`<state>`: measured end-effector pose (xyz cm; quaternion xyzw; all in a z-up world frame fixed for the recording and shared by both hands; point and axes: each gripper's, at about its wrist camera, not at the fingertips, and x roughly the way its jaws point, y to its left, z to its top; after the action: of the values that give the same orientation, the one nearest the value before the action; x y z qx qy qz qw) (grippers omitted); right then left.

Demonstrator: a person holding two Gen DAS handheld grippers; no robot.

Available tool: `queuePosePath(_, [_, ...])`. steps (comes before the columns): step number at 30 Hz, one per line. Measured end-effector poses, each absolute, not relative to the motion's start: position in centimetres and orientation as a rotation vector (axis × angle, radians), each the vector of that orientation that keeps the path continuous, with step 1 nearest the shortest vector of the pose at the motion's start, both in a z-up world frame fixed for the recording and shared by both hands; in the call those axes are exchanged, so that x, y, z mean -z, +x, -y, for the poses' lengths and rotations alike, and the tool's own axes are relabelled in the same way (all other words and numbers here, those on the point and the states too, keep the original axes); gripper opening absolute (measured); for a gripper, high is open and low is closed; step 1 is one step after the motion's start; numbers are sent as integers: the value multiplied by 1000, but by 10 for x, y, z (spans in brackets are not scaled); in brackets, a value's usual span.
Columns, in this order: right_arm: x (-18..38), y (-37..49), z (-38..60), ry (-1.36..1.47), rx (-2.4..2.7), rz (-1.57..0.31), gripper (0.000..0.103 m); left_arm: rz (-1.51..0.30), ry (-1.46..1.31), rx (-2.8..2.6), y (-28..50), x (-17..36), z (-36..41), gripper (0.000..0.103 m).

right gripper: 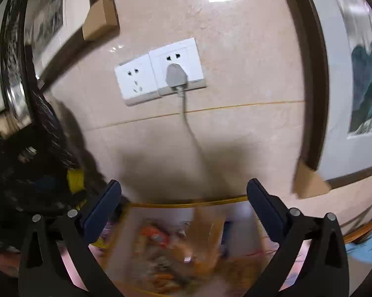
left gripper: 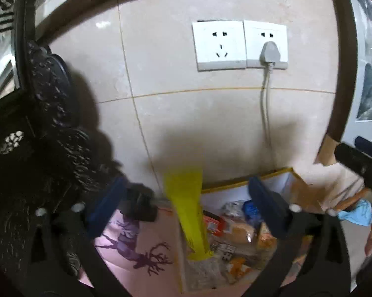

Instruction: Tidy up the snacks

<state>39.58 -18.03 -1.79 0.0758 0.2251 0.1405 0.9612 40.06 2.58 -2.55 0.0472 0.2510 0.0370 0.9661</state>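
Observation:
My left gripper [left gripper: 186, 180] is open, its blue pads [left gripper: 106, 203] far apart. A blurred yellow packet [left gripper: 188, 212] hangs between them, touching neither pad, over an open box [left gripper: 282, 180] with a yellow rim. The box holds several snack packets [left gripper: 238, 232]. A pink lid with deer prints [left gripper: 136, 242] lies to the left of it. My right gripper [right gripper: 184, 183] is open too, over the same box [right gripper: 186, 204]. A blurred brownish packet [right gripper: 208, 225] shows between its blue pads [right gripper: 265, 208], free of both. The right gripper's black body [left gripper: 359, 163] shows at the left view's right edge.
A tiled wall with two sockets [left gripper: 238, 44], a grey plug and its cable [left gripper: 265, 113] rises right behind the box. Dark carved furniture [left gripper: 44, 123] stands at the left. Framed pictures [right gripper: 354, 74] lean at the right. A blue cloth [left gripper: 357, 212] and a hand [left gripper: 371, 237] are at the right.

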Motion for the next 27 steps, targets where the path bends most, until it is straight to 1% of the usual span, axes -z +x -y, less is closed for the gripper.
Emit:
queuePosePath(3, [26, 395, 175, 83, -282, -488, 102, -582, 85, -14, 408, 38, -24, 101])
queuePosePath(10, [29, 379, 194, 93, -275, -531, 102, -651, 50, -21, 402, 56, -29, 101])
queuePosePath(14, [32, 357, 211, 98, -250, -565, 102, -677, 56, -17, 375, 61, -30, 101])
queuePosePath(17, [43, 332, 224, 101, -234, -611, 102, -712, 78, -31, 346, 76, -30, 101])
queuePosePath(21, [82, 291, 231, 92, -242, -751, 102, -830, 97, -11, 282, 123, -27, 101])
queuePosePath(24, [133, 254, 214, 54, -353, -953, 102, -956, 172, 31, 224, 179, -21, 101])
queuePosePath(25, [153, 239, 201, 22, -384, -1017, 102, -1043, 173, 44, 206, 206, -22, 101])
queuePosePath(27, [183, 217, 178, -24, -435, -1101, 102, -1132, 131, 54, 191, 233, -24, 101])
